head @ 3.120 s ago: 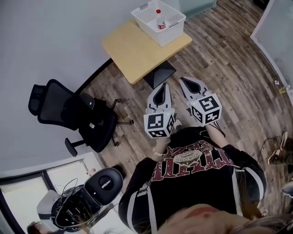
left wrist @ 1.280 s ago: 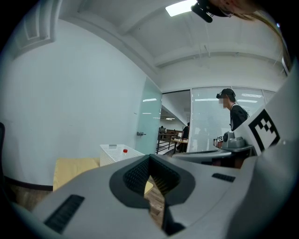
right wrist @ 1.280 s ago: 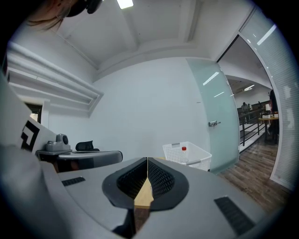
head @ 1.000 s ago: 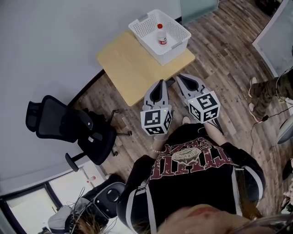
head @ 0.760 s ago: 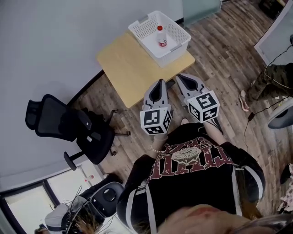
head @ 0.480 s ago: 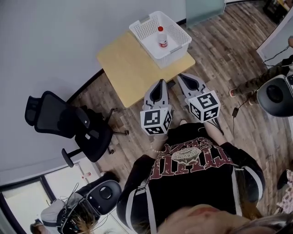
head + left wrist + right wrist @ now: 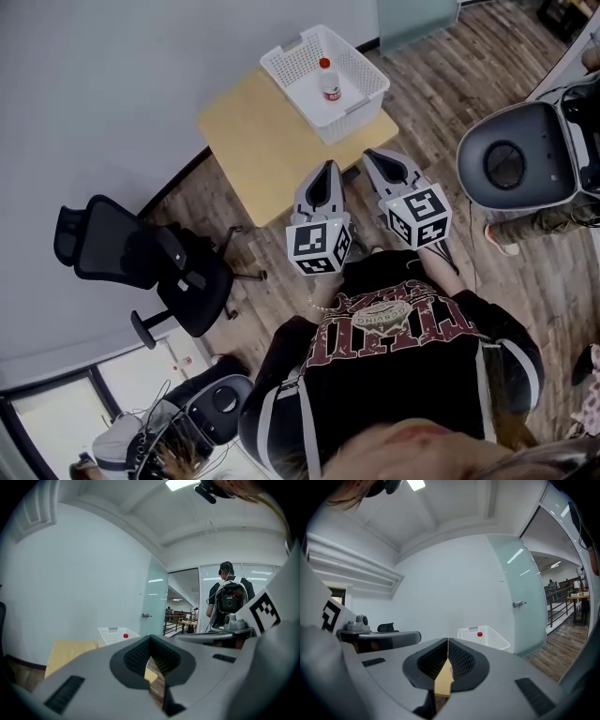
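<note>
Hovering together, left tongs (image 7: 326, 167) and right tongs (image 7: 370, 155) both closed, empty, near one table (image 7: 253, 131), one basket (image 7: 286, 58), one bottle (image 7: 329, 84)

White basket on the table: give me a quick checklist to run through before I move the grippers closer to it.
1. Left gripper empty: ok, jaws together, nothing between them.
2. Right gripper empty: ok, jaws together, nothing between them.
3. Red-capped bottle stable: ok, upright inside the white basket.
4. Way to the basket free: ok, only bare table lies between.
5. Room at the right: cannot tell, another person stands near that side.
6. Office chair out of the way: ok, well off to the left.
</note>
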Available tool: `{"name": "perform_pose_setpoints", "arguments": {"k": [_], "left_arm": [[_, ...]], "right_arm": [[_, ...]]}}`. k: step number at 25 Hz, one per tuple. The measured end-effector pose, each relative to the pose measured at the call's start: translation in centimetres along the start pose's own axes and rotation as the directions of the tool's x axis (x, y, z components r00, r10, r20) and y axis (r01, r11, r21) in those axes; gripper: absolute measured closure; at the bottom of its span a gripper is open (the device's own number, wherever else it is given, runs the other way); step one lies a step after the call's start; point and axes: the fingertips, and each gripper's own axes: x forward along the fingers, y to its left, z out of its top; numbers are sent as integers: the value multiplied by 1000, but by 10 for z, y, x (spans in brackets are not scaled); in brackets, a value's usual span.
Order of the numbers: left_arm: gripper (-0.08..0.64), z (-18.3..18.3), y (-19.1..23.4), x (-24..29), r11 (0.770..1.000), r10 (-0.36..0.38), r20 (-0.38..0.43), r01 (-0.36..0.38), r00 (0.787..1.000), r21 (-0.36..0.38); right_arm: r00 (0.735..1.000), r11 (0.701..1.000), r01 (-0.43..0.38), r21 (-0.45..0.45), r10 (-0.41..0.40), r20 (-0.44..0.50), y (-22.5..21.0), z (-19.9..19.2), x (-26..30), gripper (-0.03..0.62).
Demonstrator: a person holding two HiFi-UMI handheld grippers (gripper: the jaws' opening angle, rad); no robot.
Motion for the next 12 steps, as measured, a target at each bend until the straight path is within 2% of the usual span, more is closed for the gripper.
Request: {"name": "perform_pose_setpoints", "arguments": {"k": [12], "left_arm": [[512, 3, 21, 26, 1000, -27, -16, 27, 1000, -6]], "right_arm": [[999, 999, 33, 10, -33, -9, -13, 2, 27, 574]]}}
